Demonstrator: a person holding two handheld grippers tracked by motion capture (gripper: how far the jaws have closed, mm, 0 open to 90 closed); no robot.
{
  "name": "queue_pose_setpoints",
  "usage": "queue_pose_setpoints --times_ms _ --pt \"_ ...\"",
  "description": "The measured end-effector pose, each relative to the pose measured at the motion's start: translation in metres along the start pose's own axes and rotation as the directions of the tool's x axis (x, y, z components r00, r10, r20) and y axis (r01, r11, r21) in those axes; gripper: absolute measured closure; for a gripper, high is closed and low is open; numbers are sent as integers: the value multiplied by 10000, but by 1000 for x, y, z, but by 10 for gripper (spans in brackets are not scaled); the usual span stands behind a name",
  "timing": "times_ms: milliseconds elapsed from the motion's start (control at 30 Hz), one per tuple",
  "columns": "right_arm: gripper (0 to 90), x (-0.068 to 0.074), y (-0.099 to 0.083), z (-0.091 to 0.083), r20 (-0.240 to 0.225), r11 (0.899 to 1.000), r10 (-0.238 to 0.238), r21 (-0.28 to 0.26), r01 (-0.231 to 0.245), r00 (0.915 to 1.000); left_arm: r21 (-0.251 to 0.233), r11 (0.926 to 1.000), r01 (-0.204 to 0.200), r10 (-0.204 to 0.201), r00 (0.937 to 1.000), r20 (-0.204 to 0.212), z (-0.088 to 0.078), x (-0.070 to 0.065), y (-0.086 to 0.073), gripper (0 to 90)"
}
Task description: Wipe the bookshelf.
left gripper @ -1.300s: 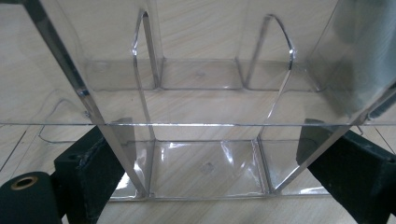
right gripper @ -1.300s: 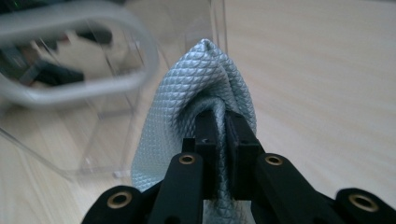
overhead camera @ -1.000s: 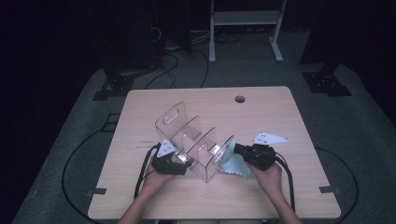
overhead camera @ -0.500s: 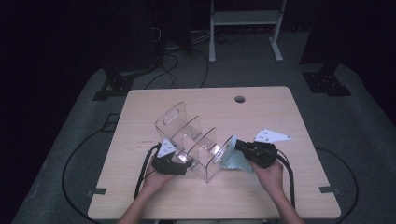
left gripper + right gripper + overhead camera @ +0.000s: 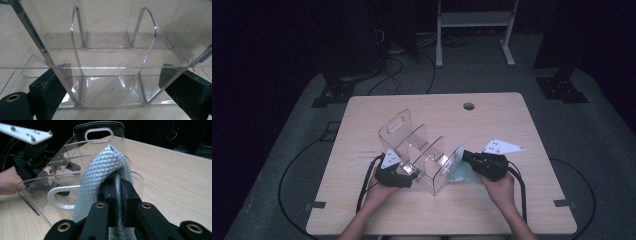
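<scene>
My grippers: black bodies, left gripper | right gripper | black jaws with brass-ringed holes | grey three-cornered plates on top, small screws | black trailing cables | forearms bare

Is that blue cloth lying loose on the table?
No, the right gripper has its jaws clamped on the blue cloth, holding it up against the clear organizer.

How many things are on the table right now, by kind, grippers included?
Clear organiser: 1
Light blue cloth: 1
Grippers: 2, the left gripper with its jaws around the organiser's wall, the right gripper with its jaws shut on the cloth
Total: 4
</scene>
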State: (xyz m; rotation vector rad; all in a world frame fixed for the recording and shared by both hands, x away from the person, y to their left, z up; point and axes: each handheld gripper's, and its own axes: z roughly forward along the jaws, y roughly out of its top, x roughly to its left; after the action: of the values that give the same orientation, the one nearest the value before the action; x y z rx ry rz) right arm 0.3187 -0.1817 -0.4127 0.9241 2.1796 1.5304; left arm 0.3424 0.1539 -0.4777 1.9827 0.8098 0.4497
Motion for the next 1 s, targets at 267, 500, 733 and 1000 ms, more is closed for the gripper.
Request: queue_pose_setpoints --times_ms 267,500,733,1000 --pt "843 27 2 0 -819 9978 -632 154 647 9946 4 10000 0 0 10000 -9 -1 0 0 78" --pt "843 11 2 -1 -195 9995 -249 -176 246 9995 22 10000 27 -27 10000 -88 0 -1 0 78" --pt "842 52 -3 2 -1365 9953 -971 -109 965 9859 -12 10000 72 -72 10000 -65 0 0 0 79" --pt "844 38 -2 1 -852 9983 -558 -200 543 9948 -2 9999 145 -145 9998 -147 1 -1 1 79"
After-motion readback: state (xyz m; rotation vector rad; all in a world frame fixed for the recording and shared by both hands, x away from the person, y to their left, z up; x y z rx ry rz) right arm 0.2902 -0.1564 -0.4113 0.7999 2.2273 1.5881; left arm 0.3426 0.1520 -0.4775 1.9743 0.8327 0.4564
